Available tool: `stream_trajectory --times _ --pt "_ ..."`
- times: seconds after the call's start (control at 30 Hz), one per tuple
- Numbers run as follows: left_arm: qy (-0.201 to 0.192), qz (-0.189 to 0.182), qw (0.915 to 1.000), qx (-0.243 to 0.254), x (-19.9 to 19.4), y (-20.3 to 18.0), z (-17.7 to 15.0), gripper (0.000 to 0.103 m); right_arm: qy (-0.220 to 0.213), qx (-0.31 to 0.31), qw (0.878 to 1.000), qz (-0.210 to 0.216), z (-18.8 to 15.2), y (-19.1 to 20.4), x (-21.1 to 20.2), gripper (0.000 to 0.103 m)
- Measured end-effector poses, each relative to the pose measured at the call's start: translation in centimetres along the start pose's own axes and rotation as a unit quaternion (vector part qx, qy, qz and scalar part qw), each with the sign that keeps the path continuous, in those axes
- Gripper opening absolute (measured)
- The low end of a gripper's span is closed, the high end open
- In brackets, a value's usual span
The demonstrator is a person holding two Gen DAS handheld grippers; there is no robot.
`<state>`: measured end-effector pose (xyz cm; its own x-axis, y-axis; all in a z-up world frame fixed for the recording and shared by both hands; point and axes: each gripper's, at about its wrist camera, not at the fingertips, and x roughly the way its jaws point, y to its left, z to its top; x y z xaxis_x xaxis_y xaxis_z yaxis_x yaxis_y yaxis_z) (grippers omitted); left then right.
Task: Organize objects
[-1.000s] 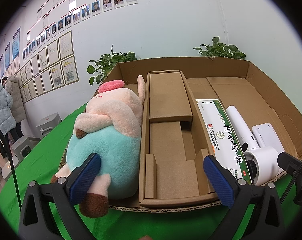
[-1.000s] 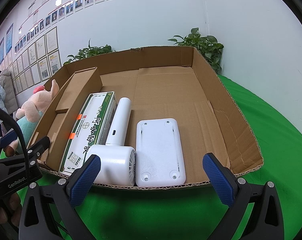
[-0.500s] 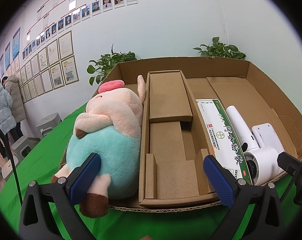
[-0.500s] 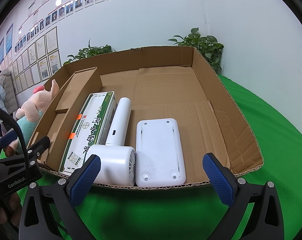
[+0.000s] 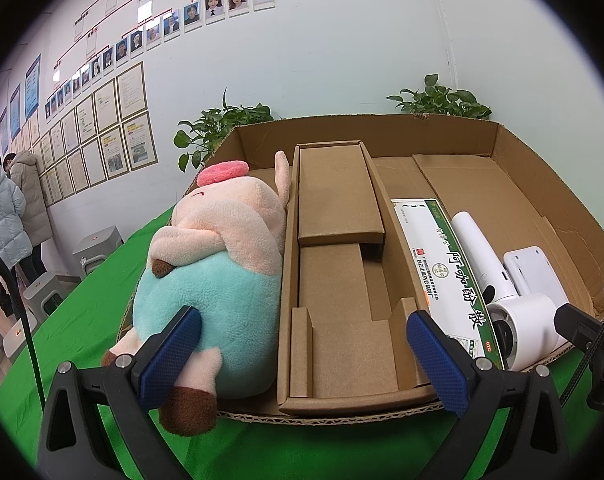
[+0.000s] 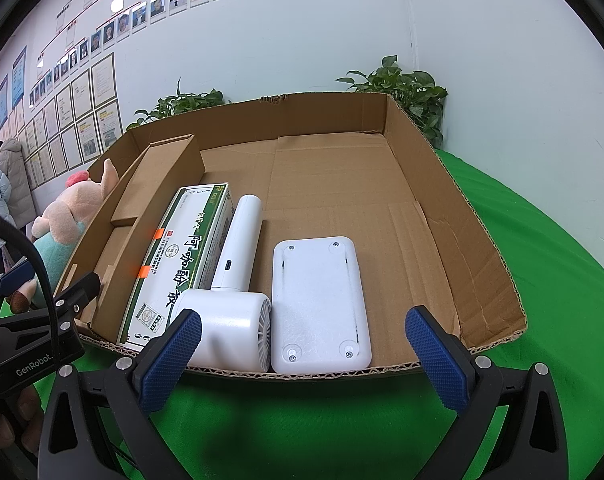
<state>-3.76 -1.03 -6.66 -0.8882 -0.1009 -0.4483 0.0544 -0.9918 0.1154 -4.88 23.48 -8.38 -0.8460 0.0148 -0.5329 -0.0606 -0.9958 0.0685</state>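
Cardboard tray point(image 6: 453, 216) packed in a row, both grippers' jaws spread and empty, seemingly between picks: next probably tucking plush pig point(image 5: 218, 264) inside.

Cardboard tray point(image 6: 481, 248) sits on table point(image 6: 541, 280), two potted plants point(image 6: 401, 88) behind it by wall. Inside tray, left to right along near edge: plush toy point(image 5: 222, 264), cardboard insert point(image 5: 341, 280), long carton point(image 6: 182, 256), hair dryer point(image 6: 234, 280), flat device point(image 6: 317, 300), each just beside next. Tray floor right of device bare. Plush feet overhang near edge.
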Motion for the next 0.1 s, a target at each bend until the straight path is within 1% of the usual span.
stream_trajectory --times 0.1 --pt "0.000 0.001 1.0000 0.000 -0.05 0.04 -0.02 0.102 0.000 0.000 1.000 -0.001 -0.02 0.09 -0.15 0.103"
